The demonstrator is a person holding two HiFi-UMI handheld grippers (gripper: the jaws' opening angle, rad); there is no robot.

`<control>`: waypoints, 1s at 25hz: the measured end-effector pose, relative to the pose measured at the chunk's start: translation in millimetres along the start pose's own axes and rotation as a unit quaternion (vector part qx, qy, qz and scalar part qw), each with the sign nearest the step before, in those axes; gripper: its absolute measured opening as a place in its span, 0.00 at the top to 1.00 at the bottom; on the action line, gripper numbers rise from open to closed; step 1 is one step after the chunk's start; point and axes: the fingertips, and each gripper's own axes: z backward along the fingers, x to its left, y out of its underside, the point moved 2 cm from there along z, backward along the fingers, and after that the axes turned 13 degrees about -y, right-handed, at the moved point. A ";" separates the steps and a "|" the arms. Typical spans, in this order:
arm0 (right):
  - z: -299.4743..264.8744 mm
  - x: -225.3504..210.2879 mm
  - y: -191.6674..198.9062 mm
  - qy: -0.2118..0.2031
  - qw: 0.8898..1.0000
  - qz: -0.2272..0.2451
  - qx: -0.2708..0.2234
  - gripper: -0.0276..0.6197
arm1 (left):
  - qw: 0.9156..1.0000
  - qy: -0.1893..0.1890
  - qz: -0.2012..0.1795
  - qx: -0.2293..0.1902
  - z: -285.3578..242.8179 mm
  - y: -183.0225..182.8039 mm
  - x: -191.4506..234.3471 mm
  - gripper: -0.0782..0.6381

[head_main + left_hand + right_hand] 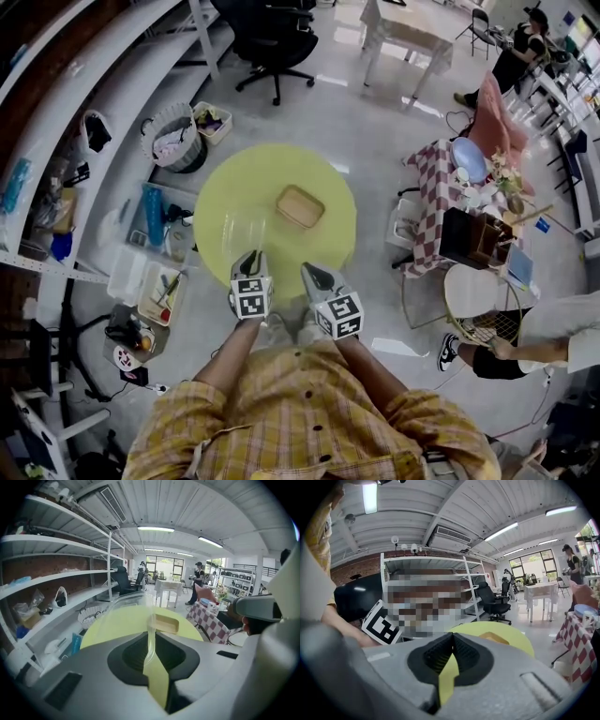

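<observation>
A round yellow-green table [258, 173] stands in front of me, with a shallow tan tray [300, 206] on it right of centre. My left gripper [249, 257] is at the table's near edge, shut on the rim of a clear plastic container [244, 230] that stands up over the table. In the left gripper view the clear container [126, 609] rises from the closed jaws of the left gripper [151, 641], and the tan tray [166, 623] lies beyond it. My right gripper [314, 274] hovers beside the left one. In its own view the right gripper [451, 644] is shut with nothing between its jaws.
Left of the table are white shelves [103, 84], a round basket [176, 139] and clear floor bins [155, 281]. A black office chair [274, 42] and a white table [408, 33] stand behind. To the right are a checked table [439, 187] and a seated person [553, 328].
</observation>
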 end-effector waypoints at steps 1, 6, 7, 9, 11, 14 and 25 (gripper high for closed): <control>-0.5 -0.1 -0.7 0.000 1.000 0.002 -0.001 0.96 | 1.000 0.001 0.001 -0.005 2.1 -2.7 -0.2 0.82; -0.2 -2.8 -4.9 0.000 1.000 -0.003 -0.009 0.96 | 1.000 0.006 0.000 -0.021 10.9 -12.4 -1.6 0.82; 0.0 -3.4 -6.4 0.000 1.000 -0.006 -0.011 0.96 | 1.000 0.007 0.000 -0.024 12.6 -14.2 -2.3 0.82; 0.5 -3.2 -9.7 -0.002 1.000 -0.010 -0.014 0.96 | 1.000 0.008 0.002 -0.028 16.9 -17.6 -2.9 0.82; 0.2 -2.0 -12.1 -0.003 1.000 -0.011 -0.016 0.96 | 0.999 0.009 0.005 -0.033 21.3 -20.7 -2.7 0.82; -0.3 -0.8 -14.2 -0.005 1.000 -0.012 -0.022 0.96 | 0.999 0.009 0.003 -0.039 29.1 -23.7 -3.5 0.82; 3.9 -8.0 -18.6 0.005 0.999 -0.016 -0.034 0.96 | 0.998 0.006 -0.001 -0.056 47.1 -28.9 -5.4 0.82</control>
